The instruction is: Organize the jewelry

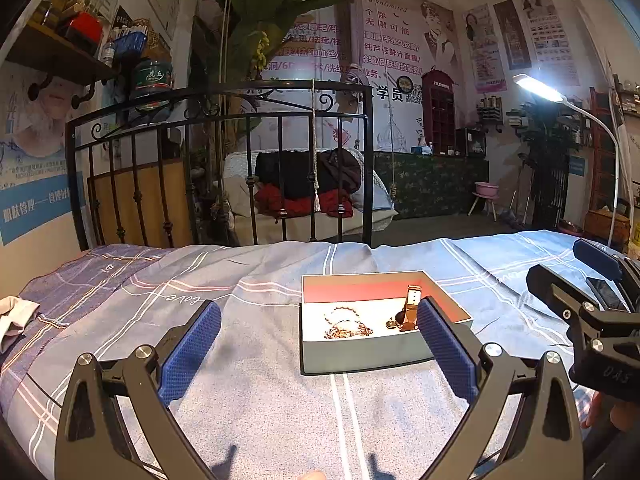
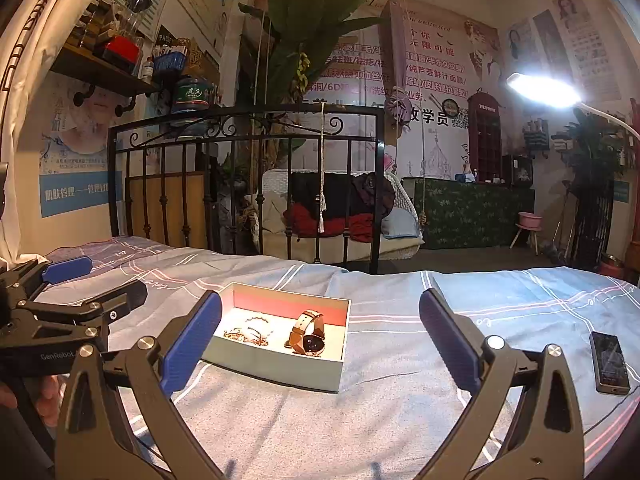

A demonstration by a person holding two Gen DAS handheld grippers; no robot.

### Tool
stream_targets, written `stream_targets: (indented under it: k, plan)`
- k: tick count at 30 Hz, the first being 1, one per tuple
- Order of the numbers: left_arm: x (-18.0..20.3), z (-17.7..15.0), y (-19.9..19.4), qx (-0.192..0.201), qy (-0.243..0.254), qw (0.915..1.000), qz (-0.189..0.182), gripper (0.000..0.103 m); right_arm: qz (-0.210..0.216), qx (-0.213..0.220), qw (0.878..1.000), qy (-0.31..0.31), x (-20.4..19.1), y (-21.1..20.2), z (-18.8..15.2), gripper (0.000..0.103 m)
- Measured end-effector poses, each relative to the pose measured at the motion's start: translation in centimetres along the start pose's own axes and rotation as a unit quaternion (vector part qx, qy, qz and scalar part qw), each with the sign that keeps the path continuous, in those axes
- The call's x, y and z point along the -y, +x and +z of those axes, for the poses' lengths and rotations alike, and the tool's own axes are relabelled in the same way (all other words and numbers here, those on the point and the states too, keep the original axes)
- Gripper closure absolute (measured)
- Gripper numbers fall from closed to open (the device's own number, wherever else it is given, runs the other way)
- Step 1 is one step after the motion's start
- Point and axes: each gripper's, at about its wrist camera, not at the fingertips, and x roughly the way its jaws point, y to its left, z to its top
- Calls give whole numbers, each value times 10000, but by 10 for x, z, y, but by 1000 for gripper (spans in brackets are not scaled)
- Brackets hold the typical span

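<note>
- Blue checked bedsheet (image 1: 256,392) covers a bed with a black iron rail, in a shop room with posters and a bright white lamp behind.
- Left view: the left gripper (image 1: 319,330) has its blue pads wide apart and holds nothing. It hovers just in front of the shallow grey cardboard box with a red inner wall (image 1: 360,354).
- Inside the box lie a tangle of beaded bracelets (image 1: 346,322) and a brown strap watch (image 1: 410,308). The sheet around the box looks bare of jewelry, so I think the sorting is nearly done.
- The sheet has the word "love" stitched on it, left of the box.
- Right view: the right gripper (image 2: 320,328) is spread apart too, empty, and near the box.
- A black phone (image 2: 609,362) lies on the sheet, well to the right of the box.
- The left tool's handle reads "GenRobot". A red booth model far behind the box says "TELEPHONE".
</note>
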Motion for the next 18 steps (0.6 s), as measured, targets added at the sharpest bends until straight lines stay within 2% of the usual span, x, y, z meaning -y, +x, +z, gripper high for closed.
stream_targets:
  k: [18]
  plan:
    - [3,-1,2,-11,49,10000,46,6,18,-110,9999,-3,0,4,-3,6]
